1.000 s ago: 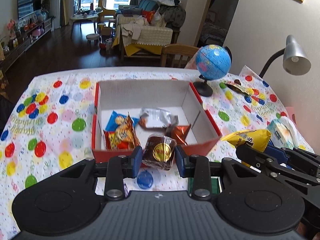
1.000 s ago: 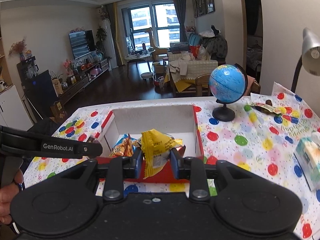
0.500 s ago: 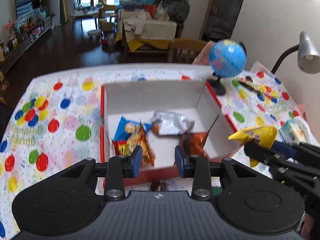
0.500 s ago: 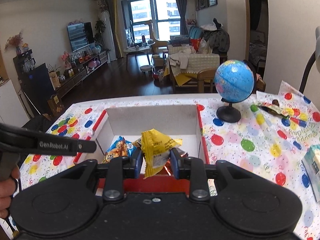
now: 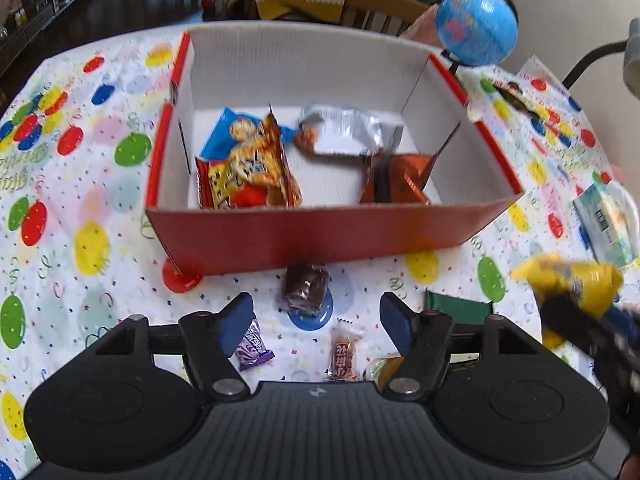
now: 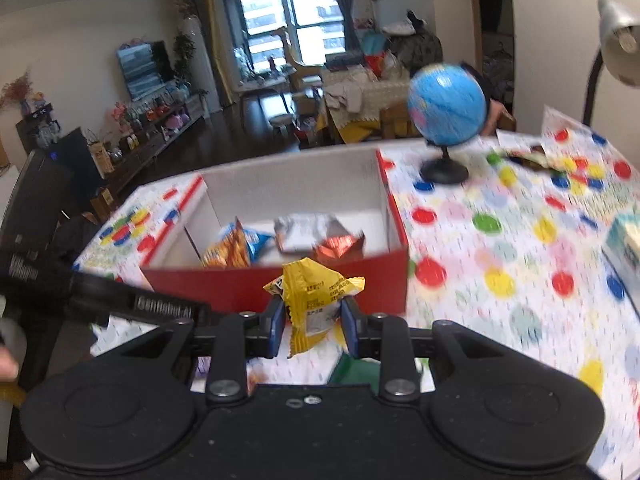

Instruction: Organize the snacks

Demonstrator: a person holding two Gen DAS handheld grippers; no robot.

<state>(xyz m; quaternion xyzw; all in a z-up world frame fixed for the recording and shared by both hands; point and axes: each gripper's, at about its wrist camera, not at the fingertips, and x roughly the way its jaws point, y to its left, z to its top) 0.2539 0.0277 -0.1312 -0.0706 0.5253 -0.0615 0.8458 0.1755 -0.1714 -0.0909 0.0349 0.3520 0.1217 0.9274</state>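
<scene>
I'm in a home living room, TV (image 6: 141, 66) on a low cabinet (image 6: 160, 128) at the left wall, dark wood floor, big window (image 6: 290, 26), sofa (image 6: 360, 92) heaped with clothes, party tablecloth (image 6: 500, 240) on the table, globe (image 6: 446, 104), desk lamp (image 6: 618, 46).

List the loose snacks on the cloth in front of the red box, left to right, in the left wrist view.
Purple candy → brown cake → red candy → green packet.
</scene>
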